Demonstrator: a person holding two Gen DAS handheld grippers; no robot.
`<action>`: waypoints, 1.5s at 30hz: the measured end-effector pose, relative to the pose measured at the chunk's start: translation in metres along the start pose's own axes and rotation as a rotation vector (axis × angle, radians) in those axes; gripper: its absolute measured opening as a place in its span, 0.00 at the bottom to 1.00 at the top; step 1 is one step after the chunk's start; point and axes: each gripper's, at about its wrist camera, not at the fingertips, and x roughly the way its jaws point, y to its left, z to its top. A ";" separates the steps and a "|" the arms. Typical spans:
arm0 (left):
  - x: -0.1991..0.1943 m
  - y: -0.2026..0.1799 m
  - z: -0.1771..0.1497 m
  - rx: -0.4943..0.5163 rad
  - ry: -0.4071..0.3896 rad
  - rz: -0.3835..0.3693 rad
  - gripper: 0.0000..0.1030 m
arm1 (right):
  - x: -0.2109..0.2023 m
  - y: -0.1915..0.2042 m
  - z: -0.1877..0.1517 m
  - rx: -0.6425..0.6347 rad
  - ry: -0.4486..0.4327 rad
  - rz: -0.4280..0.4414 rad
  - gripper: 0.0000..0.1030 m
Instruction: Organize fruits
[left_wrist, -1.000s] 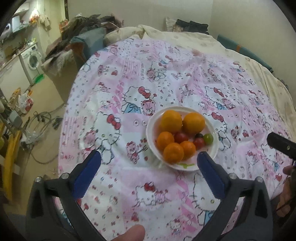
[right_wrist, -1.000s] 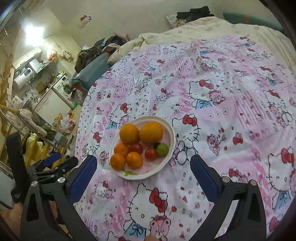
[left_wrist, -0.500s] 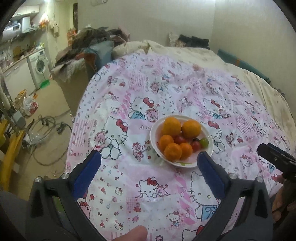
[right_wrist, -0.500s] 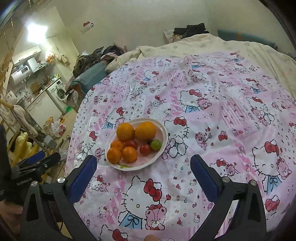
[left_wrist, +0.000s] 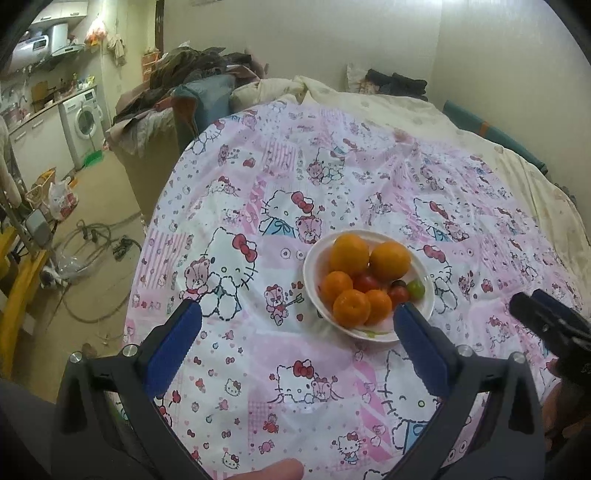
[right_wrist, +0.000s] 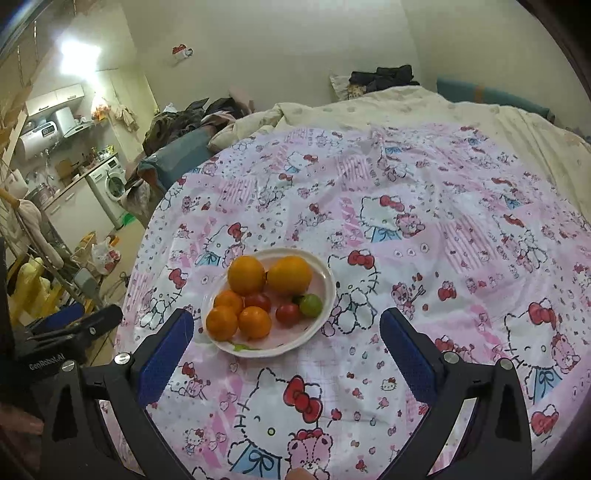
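Observation:
A white plate (left_wrist: 313, 258) (right_wrist: 325, 275) sits on the pink cartoon-print bedspread (left_wrist: 332, 177) (right_wrist: 424, 240). It holds two big oranges (left_wrist: 349, 254) (right_wrist: 246, 274), three small mandarins (left_wrist: 351, 308) (right_wrist: 254, 322), red cherry tomatoes (left_wrist: 366, 283) (right_wrist: 287, 313) and one green tomato (left_wrist: 415, 288) (right_wrist: 310, 305). My left gripper (left_wrist: 297, 345) hovers open just short of the plate, its right finger beside the plate's near rim. My right gripper (right_wrist: 286, 352) is open too, above the plate's near edge, with nothing between its fingers. Each gripper shows at the edge of the other's view.
The bed ends at the left, where a floor with cables (left_wrist: 92, 243), bags and a washing machine (left_wrist: 86, 123) (right_wrist: 112, 182) lies. Piled clothes (left_wrist: 192, 77) (right_wrist: 192, 122) and a cream duvet (left_wrist: 369, 99) lie beyond the bedspread. A wall bounds the far side.
Both grippers have pulled back and up from the plate, so it looks smaller and farther off. The fruit has not moved, and both grippers stayed open.

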 end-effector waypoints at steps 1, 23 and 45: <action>0.000 -0.001 0.000 0.003 0.000 -0.004 0.99 | 0.002 0.000 -0.001 0.003 0.010 0.004 1.00; -0.001 -0.004 0.000 0.002 0.012 -0.032 0.99 | 0.007 -0.002 -0.004 0.004 0.025 -0.013 1.00; -0.001 -0.003 -0.001 -0.002 0.014 -0.033 0.99 | 0.002 0.000 -0.001 0.007 0.015 -0.014 1.00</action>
